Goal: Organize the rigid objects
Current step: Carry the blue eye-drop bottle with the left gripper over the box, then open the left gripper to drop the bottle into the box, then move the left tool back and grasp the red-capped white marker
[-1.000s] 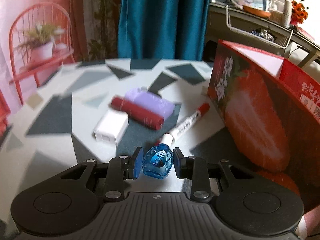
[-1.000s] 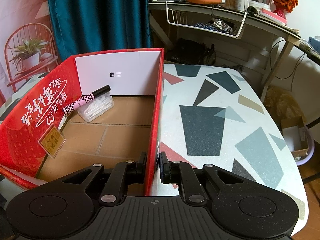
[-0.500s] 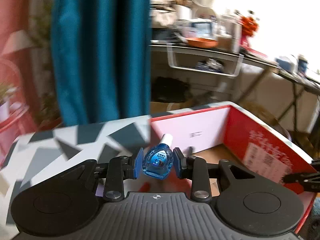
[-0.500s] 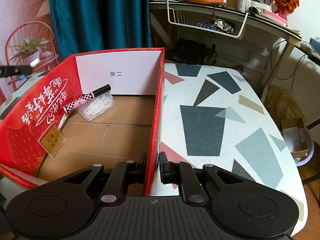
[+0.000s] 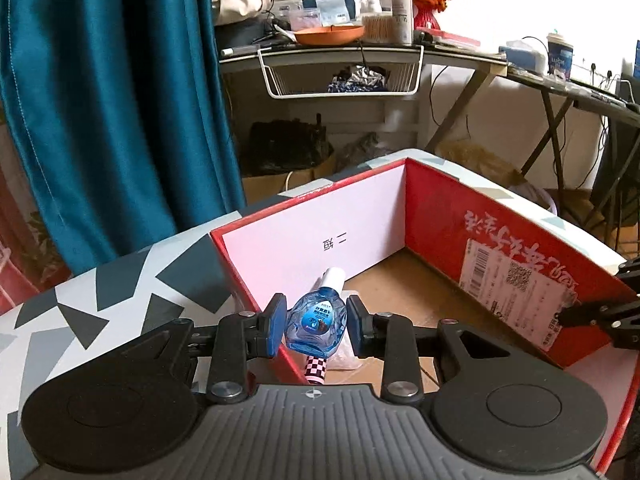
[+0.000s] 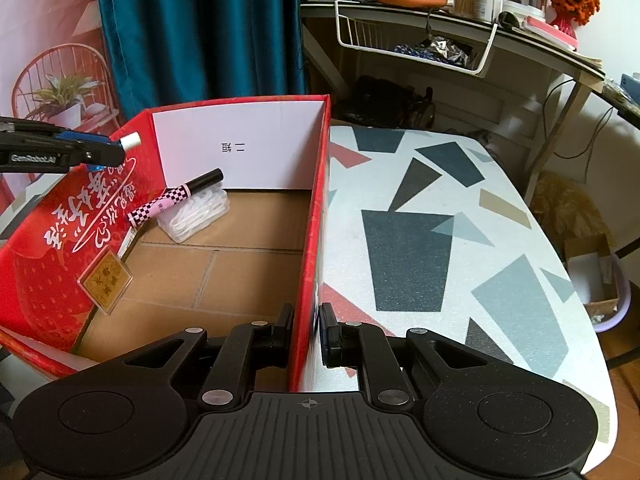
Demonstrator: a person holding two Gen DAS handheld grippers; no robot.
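The small blue eye-drop bottle (image 5: pixel 316 322) sits at lower centre of the left wrist view, pinched across its flat body by the left gripper (image 5: pixel 316 324), white cap pointing forward over the near wall of the red box (image 5: pixel 516 248). It looks light, rigid and slick plastic; the flat sides are the sensible place to hold it, since the rounded edges could let it twist out.

In the right wrist view the right gripper (image 6: pixel 307 334), at lower centre, has its fingers clamped on the box's side wall, steadying it. On the cardboard floor, left of centre, lie a checkered pen (image 6: pixel 176 197) and a clear packet (image 6: pixel 196 214), touching.

The box stands on a table (image 6: pixel 440 240) with a grey geometric pattern. Behind hang a teal curtain (image 5: pixel 112 100) and a cluttered shelf (image 5: pixel 360 52).
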